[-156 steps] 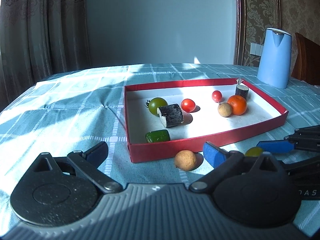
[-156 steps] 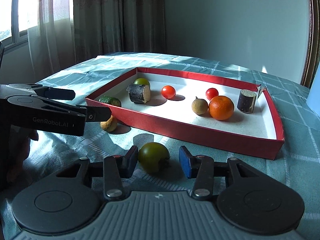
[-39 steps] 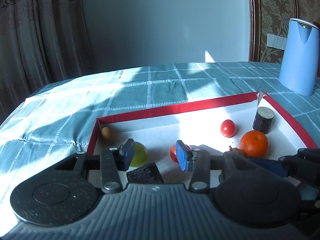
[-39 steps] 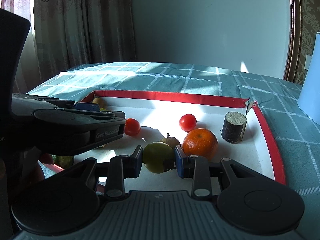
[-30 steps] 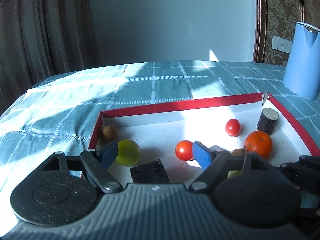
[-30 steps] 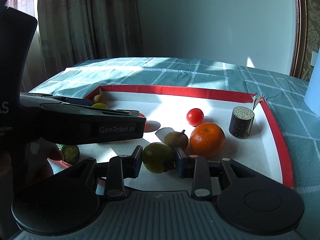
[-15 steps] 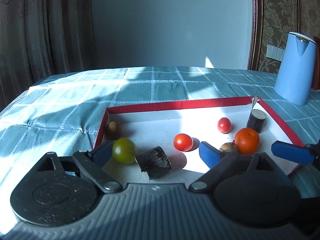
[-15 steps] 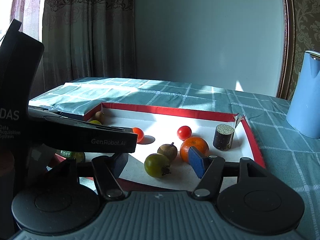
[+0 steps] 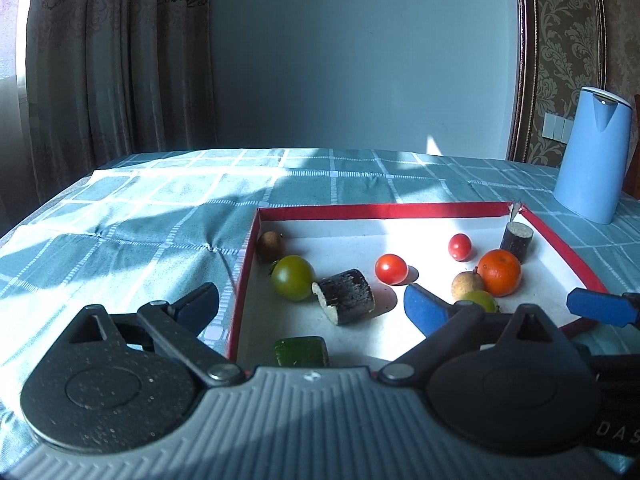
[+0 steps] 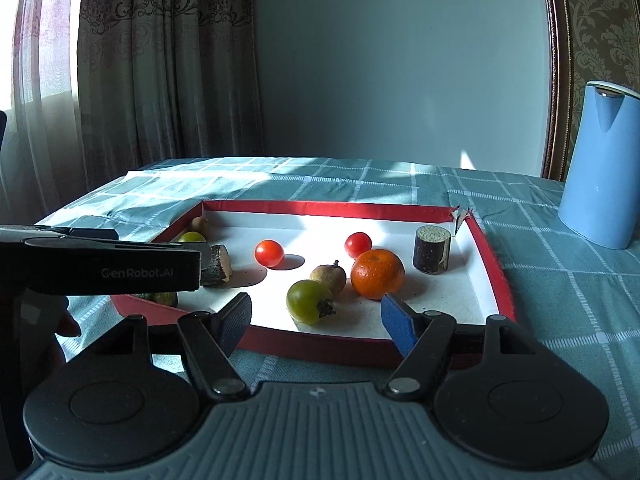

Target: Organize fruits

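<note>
Inside the red tray (image 9: 440,211) lie two red tomatoes (image 9: 391,269), two green tomatoes (image 9: 293,283), one orange (image 9: 499,272), two brown longans (image 9: 270,246), two dark cane pieces (image 9: 346,301) and one green cucumber chunk (image 9: 301,351). Outside the tray, beyond its far right corner, stands one blue kettle (image 9: 592,155).

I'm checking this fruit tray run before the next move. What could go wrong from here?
1. The green tomato lies loose between the open right tongs, near the tray's front wall; a nudge could roll it.
2. The left tongs, jaws opening, hang over the tray edge near the lying dark cylinder and might knock it.
3. The two tongs sit close together and may collide.
</note>
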{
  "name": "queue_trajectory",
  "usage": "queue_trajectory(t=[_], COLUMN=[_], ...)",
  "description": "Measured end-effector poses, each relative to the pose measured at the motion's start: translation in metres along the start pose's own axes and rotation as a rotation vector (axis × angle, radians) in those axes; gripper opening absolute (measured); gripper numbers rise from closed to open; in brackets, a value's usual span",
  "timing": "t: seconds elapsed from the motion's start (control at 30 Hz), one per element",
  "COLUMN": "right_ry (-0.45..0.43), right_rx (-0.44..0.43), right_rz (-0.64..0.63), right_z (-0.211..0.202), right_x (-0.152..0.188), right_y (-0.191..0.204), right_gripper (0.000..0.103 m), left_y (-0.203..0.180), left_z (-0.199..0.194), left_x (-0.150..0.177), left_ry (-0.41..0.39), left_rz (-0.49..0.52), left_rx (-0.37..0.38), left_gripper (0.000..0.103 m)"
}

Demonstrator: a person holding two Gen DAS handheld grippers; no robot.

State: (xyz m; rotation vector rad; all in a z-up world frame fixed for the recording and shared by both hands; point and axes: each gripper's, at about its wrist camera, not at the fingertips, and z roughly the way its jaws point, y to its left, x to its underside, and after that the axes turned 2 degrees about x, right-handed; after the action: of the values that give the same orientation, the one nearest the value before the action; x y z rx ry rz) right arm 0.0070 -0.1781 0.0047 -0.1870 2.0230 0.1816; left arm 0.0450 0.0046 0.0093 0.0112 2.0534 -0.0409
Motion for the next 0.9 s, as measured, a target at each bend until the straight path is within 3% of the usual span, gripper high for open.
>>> queue_trajectory(t=[0.3,0.9], right_ry=[-0.02,-0.012], right_rx=[0.015,0.018], right_rz=[0.069,0.089], right_z=[-0.015,-0.012], right_x=[0.013,0.012], right_y=[-0.011,-0.012], right_gripper=[0.071,0.073], left_y=[-0.006,-0.012], left_z=[-0.017,-0.019], left_x=[0.02,0.023], left_ry=[0.017,0.0], left_rz=[0.022,0.059], left_rx=[0.054,0.032], left_gripper=[0.101,0.103])
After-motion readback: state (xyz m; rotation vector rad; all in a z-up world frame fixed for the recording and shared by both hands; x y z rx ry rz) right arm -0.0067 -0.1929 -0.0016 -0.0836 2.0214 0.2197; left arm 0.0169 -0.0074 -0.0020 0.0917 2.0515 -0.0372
